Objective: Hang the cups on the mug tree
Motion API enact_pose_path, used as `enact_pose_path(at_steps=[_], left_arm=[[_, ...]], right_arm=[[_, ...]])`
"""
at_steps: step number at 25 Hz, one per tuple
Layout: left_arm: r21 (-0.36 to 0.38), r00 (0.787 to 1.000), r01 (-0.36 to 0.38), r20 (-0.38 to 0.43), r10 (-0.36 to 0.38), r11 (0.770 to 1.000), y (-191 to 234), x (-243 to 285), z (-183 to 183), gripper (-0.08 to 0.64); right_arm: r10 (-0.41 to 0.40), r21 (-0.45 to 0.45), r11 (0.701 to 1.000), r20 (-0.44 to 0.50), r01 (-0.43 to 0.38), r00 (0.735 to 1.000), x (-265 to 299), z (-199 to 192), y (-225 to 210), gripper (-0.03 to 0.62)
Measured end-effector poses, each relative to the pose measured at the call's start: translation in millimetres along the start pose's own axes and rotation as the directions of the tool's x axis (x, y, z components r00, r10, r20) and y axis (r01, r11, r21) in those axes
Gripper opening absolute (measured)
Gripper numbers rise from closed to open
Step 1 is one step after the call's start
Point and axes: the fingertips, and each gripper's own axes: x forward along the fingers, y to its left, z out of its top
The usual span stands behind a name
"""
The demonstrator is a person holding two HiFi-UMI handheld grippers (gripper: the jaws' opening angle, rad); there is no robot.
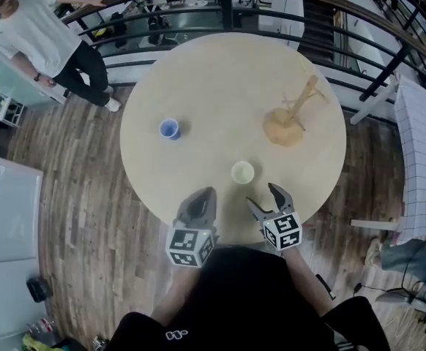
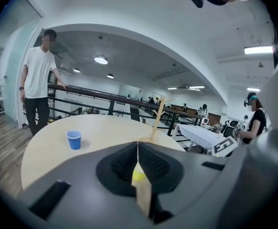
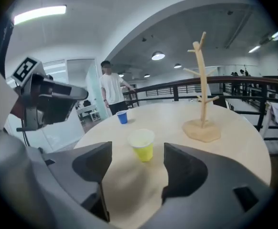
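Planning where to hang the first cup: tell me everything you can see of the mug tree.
The mug tree looks like pale, unpainted wood: a flat rounded base, a slim trunk and a few short branches slanting upward. It stands upright on the round table, on its right side in the head view. All branches are bare; only the table touches it.

Nearest cup (image 1: pixel 242 172) stands on the table (image 1: pixel 220 79) just ahead of the right gripper (image 1: pixel 264 194), mug tree (image 1: pixel 290 119) farther ahead to its right, second cup (image 1: pixel 169 129) well ahead-left of the left gripper (image 1: pixel 202 196).
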Motion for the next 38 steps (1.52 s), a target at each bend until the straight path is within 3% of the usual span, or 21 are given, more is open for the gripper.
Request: enact_pose_path(at_steps=[5,8,14,17,23,28,31,35,38], left_arm=[[0.022,0.999,-0.047,-0.013,0.047,0.999,14,-20,2,0.012],[0.023,0.993,-0.106,-0.044,0.107,0.994,29,-12,7,0.012],[0.021,0.978,-0.187,-0.087,0.188,0.982,51,-14,13,0.012],[0.038,0.978,-0.192,-0.075,0.194,0.981,54,-15,18,0.012],[0.027,0.985,-0.160,-0.060,0.161,0.987,48,-4,23,0.012],[0.019,0.996,-0.074,-0.038,0.075,0.997,27,22,30,0.012],[0.021,0.999,-0.024,-0.030,0.025,0.999,15,34,34,0.012],[0.017,0.999,0.031,-0.025,-0.031,0.999,1,48,34,0.012],[0.008,0.998,0.058,-0.030,-0.058,0.998,-7,56,31,0.012]], right_arm=[[0.007,-0.145,0.989,-0.059,-0.015,0.998,40,-21,25,0.334],[0.024,-0.209,0.977,-0.083,-0.041,0.996,76,-20,10,0.334],[0.007,-0.134,0.991,-0.058,-0.015,0.998,112,6,-16,0.334],[-0.004,-0.153,0.988,-0.048,-0.004,0.999,120,12,-18,0.333],[-0.009,-0.124,0.992,0.010,0.011,1.000,95,44,-19,0.308],[-0.079,-0.033,0.996,0.171,0.086,0.982,37,103,-31,0.308],[-0.103,-0.038,0.993,0.240,0.116,0.965,9,131,-31,0.308],[-0.152,-0.062,0.983,0.250,0.173,0.956,-9,141,-48,0.308],[-0.220,-0.093,0.966,0.202,0.242,0.954,-17,133,-70,0.308]])
